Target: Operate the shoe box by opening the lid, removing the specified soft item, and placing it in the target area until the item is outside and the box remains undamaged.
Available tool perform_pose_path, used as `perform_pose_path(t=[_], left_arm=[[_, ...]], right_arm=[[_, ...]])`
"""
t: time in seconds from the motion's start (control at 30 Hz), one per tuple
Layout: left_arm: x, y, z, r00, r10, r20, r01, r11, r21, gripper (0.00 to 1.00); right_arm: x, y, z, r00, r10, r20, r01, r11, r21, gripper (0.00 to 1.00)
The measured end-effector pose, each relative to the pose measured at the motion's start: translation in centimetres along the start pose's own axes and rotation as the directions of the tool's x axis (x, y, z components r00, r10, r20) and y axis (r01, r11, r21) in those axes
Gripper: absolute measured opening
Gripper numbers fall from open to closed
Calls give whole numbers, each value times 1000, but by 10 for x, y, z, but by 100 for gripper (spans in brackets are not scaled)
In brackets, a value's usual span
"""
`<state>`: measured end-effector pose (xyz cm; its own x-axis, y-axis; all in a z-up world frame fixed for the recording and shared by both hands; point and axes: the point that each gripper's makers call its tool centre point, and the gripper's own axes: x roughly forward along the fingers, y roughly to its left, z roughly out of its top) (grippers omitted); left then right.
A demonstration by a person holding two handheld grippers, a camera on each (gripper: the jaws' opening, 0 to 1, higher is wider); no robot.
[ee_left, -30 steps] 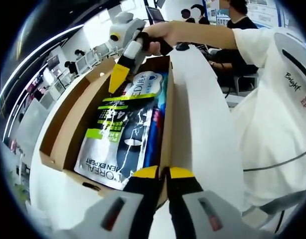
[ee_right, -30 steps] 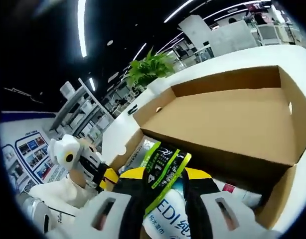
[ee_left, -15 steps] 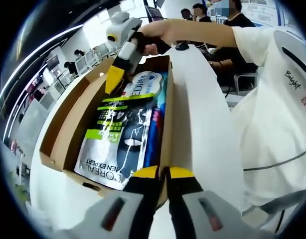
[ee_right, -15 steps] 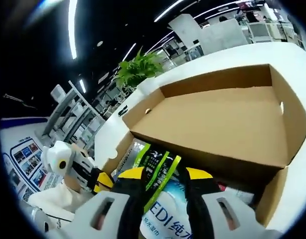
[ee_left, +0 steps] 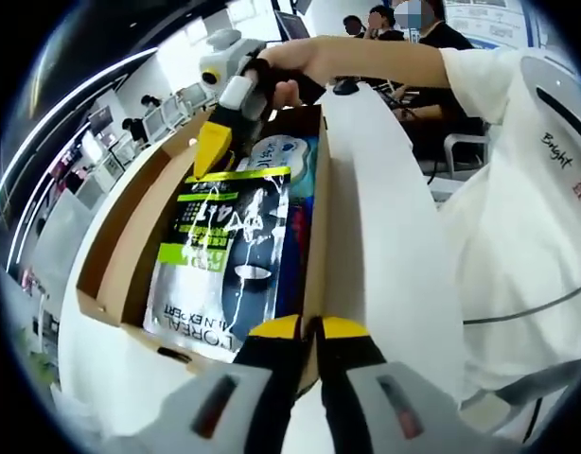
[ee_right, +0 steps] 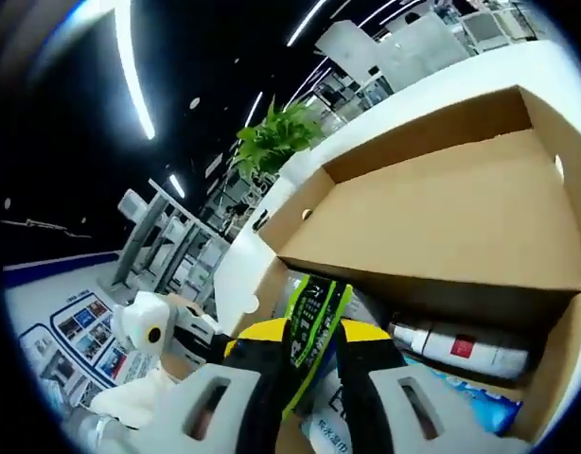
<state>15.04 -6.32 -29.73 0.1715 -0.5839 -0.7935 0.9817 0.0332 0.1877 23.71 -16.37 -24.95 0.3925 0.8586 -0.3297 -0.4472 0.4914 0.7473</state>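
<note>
An open cardboard shoe box (ee_left: 120, 255) sits on the white table (ee_left: 385, 236).

An open-plan office or lab: seated people (ee_left: 432, 24) at desks at one o'clock, monitors (ee_left: 292, 23) at twelve, ceiling strip lights (ee_right: 130, 71), shelving racks (ee_right: 167, 260), a potted plant (ee_right: 276, 142), wall posters (ee_right: 82, 331).

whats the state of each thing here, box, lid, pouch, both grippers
brown cardboard shoe box: open, resting on the white table
brown cardboard lid: swung back, inside facing up
black and green soft pouch: one end pinched and lifted, other end in the box
white pouch with blue print: lying in the box
right gripper: shut on the pouch edge
left gripper: shut on the box's near wall
</note>
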Motion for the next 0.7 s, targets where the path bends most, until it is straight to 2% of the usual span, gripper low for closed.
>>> perform_pose_path(t=[0.1,0.27,0.3,0.37,0.57,0.7], left_arm=[[0,0,0,1000,1,0,-1,1000,-1,6],[0,0,0,1000,0,-2,0,1000,1,6],[0,1,0,1000,0,-2,0,1000,1,6],[0,1,0,1000,1,-1,-1,1000,2,6],[1,1,0,1000,3,-1,-3,1000,3,6],[1,1,0,1000,5,-1,-5,1000,5,6]], right_arm=[[1,2,2,1000,14,2,-14,1000,8,17],[14,5,-5,998,51,-32,-50,998,25,18],[16,4,-7,998,44,-42,-43,999,25,18],[21,-9,-11,997,-21,-74,18,999,-36,19],[24,13,-13,996,74,-52,-73,997,27,18],[29,18,-13,995,80,-59,-79,997,18,18]])
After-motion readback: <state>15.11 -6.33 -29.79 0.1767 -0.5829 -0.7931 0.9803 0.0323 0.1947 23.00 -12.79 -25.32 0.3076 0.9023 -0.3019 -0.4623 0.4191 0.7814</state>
